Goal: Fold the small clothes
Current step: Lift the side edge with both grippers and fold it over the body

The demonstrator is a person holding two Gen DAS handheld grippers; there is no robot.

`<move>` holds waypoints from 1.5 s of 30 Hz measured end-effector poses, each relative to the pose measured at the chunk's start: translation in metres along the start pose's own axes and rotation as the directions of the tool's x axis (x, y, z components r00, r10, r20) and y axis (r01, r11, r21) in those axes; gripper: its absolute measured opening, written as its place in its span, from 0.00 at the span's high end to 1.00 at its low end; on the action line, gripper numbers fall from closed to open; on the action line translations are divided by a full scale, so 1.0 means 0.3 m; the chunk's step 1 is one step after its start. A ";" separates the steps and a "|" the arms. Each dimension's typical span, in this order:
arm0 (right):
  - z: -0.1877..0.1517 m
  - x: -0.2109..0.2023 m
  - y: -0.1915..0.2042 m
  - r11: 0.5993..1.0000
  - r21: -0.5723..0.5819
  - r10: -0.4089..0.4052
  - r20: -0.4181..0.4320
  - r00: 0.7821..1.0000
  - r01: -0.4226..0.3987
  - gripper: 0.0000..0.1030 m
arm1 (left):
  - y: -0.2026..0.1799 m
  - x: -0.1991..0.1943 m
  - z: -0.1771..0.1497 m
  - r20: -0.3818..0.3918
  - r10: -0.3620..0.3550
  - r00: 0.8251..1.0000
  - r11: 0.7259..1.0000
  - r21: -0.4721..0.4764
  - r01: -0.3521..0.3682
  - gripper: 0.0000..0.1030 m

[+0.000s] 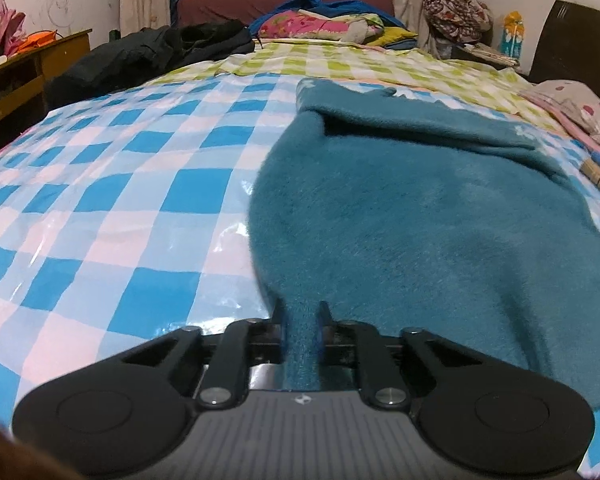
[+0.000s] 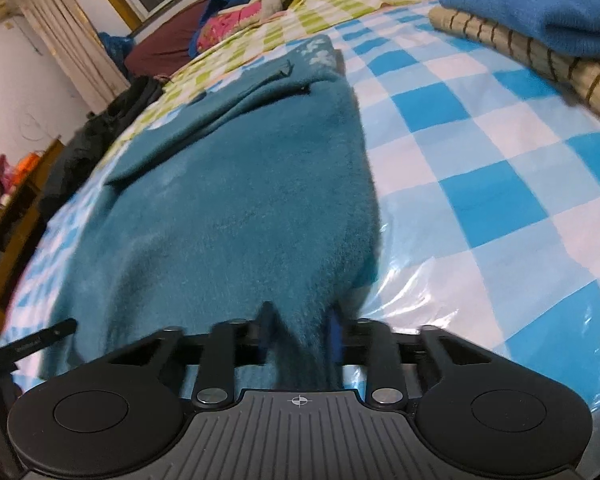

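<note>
A fuzzy teal sweater [image 1: 420, 208] lies on the blue-and-white checked plastic sheet [image 1: 112, 200] on the bed, its sleeves folded across the body. My left gripper [image 1: 302, 310] is shut on the sweater's near hem at its left corner. In the right wrist view the same teal sweater [image 2: 240, 200] stretches away from me. My right gripper [image 2: 298, 316] is shut on the near hem at its right corner. Both pinch a bunched strip of fabric between the jaws.
A stack of folded clothes, a blue knit [image 2: 540, 4] on a tan striped one [image 2: 540, 60], lies at the right on the checked sheet [image 2: 480, 168]. Black clothing [image 1: 152, 52] and pillows [image 1: 312, 24] lie at the bed's far end. A wooden desk [image 1: 24, 76] stands left.
</note>
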State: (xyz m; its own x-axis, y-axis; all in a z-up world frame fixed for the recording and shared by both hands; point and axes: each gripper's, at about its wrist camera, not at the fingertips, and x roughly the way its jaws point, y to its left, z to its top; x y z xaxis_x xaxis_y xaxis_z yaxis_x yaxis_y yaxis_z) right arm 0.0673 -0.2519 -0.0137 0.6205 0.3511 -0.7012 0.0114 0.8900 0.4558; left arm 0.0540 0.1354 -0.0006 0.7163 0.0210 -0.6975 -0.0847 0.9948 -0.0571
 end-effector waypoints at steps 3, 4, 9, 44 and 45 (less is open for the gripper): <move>-0.001 -0.003 -0.008 0.999 0.032 0.031 0.002 1.000 -0.031 0.84 | 0.010 -0.021 0.019 0.019 -0.042 0.999 0.998 -0.052 0.043 0.84; -0.002 -0.006 -0.008 0.999 0.035 0.038 0.007 0.999 -0.038 0.84 | 0.014 -0.029 0.025 0.029 -0.055 0.998 0.996 -0.070 0.057 0.84; -0.008 -0.002 -0.015 0.998 0.044 0.047 0.011 0.999 -0.047 0.84 | 0.000 -0.034 0.027 0.042 -0.073 0.996 0.995 -0.063 0.075 0.84; 0.202 -0.085 0.041 0.903 0.206 0.327 0.237 0.915 -0.377 0.85 | 0.051 0.022 0.315 0.199 -0.392 0.898 0.785 -0.437 0.439 0.85; 0.229 -0.081 0.052 0.899 0.209 0.329 0.254 0.909 -0.384 0.85 | 0.056 0.034 0.336 0.216 -0.398 0.891 0.776 -0.439 0.453 0.85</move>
State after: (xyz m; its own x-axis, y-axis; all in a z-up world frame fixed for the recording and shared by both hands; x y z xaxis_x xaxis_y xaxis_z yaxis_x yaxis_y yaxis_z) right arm 0.1063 -0.2666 0.0482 0.7674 0.5384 -0.3482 -0.0642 0.6048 0.7938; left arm 0.1297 0.1622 0.0633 0.8221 -0.3557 -0.4445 -0.0453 0.7375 -0.6739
